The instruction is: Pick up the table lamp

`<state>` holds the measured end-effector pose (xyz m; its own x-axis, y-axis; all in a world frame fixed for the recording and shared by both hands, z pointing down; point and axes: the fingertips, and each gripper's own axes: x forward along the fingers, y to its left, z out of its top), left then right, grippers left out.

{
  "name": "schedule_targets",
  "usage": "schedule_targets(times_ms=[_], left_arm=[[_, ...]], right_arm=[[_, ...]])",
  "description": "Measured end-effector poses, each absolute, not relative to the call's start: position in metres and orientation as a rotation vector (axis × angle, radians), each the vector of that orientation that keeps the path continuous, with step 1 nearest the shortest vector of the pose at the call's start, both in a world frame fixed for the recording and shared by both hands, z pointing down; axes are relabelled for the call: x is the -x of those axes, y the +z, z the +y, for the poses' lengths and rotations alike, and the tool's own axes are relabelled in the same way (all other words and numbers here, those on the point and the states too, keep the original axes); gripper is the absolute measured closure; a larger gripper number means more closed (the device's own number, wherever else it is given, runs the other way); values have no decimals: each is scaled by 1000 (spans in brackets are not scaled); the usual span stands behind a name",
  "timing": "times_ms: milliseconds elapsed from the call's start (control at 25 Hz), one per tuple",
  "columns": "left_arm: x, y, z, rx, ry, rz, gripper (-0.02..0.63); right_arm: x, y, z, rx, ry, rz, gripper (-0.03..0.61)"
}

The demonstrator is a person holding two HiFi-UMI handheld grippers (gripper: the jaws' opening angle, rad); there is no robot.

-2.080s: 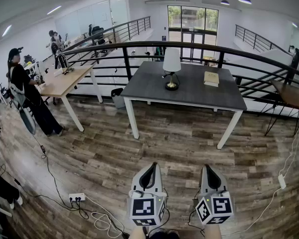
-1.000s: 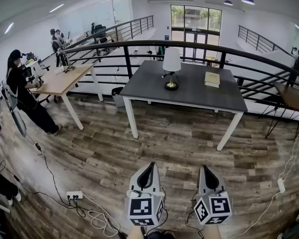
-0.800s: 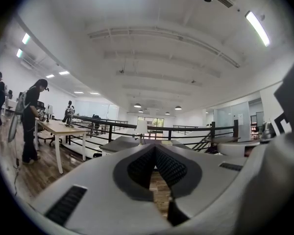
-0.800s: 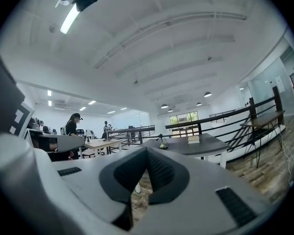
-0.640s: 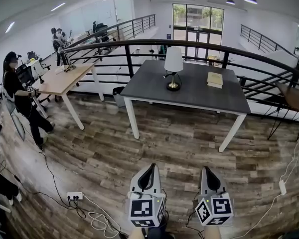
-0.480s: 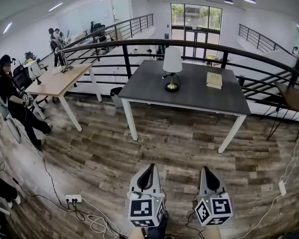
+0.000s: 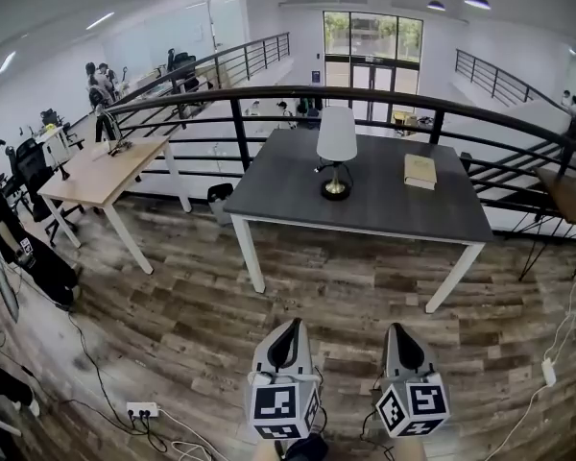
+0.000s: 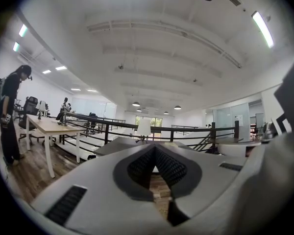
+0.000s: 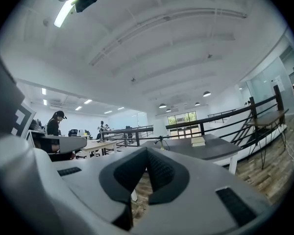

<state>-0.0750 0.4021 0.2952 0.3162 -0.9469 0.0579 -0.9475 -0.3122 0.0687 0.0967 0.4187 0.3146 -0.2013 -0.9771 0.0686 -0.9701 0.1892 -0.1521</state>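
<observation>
Down at the bottom edge of the head view my hands are cut off by the frame. Only the marker cubes and the pale grey shells of my left gripper (image 7: 290,327) and right gripper (image 7: 401,330) show, side by side above the plank floor (image 7: 346,277). In each gripper's own view that smooth shell fills the lower half and hides the ground close by. The left gripper (image 8: 154,150) has its ribbed black pads pressed together with nothing between them. The right gripper (image 9: 146,153) is closed and empty in the same way.

The table lamp (image 7: 336,150) stands upright well ahead of me on the dark grey table (image 7: 288,176), a little left of its middle and well apart from both grippers. From the left gripper view I catch only its shade (image 8: 144,128) above the jaw tips; the foot is hidden behind the shell. From the right gripper view I can hardly make the lamp out.

The lamp has a white tapered shade, a thin stem and a round, shiny, brass-coloured base. The table is a matte slab on straight white legs. A flat tan book (image 7: 420,170) lies to the lamp's right, apart from it. A curved black railing (image 7: 269,99) runs behind the table. The floor is mottled brown and grey wood. A person (image 7: 0,229) at the left edge is partly cut off.
</observation>
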Motion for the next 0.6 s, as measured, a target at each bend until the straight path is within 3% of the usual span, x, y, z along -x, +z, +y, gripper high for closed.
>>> schedule_targets(times_ms=[600], left_arm=[[90,307,268,-2506,2,-1708,578]], right_arm=[[-66,326,289,1996,-248,2416,584]])
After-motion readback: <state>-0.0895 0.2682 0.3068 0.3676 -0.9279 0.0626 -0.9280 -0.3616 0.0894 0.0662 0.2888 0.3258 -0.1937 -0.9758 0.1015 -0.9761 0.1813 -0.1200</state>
